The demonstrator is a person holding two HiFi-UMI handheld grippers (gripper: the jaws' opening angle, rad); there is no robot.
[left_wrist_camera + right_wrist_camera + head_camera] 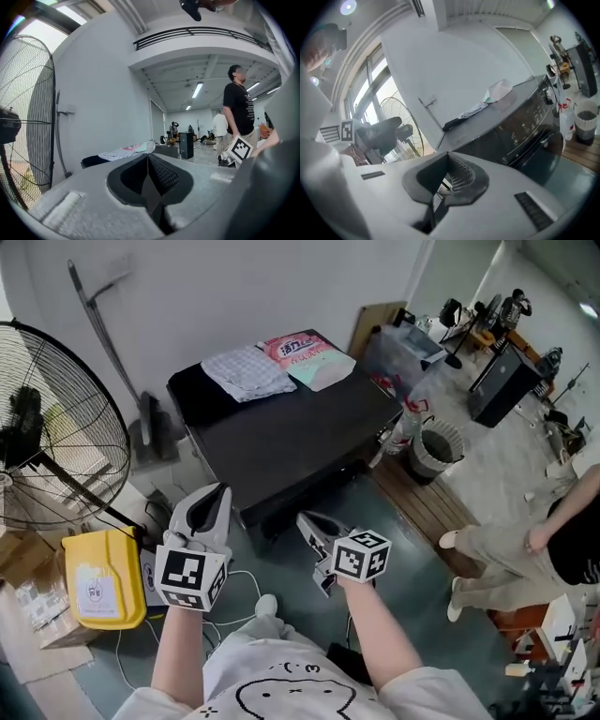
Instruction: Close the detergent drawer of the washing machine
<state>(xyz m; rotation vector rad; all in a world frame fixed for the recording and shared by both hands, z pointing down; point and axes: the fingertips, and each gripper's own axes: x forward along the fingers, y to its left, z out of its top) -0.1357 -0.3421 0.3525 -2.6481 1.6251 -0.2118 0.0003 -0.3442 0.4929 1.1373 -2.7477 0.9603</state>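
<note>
Boxy matte-black washing machine (pixel 281 442) against a white wall (pixel 234 287), crumpled checked cloth (pixel 248 371) and glossy pink-and-green packet (pixel 309 357) on its flat lid. Near its lower front edge but clear of it: left claw (pixel 211 501) and right claw (pixel 311 523), pale grey moulded plastic with dark ribbed pads (pixel 460 176), each closed tight on nothing. Machine ahead of both tips, untouched. Detergent drawer impossible to pick out on the dark, button-dotted front panel (pixel 534 108). Round wire-caged fan (pixel 56 427) at left.
</note>
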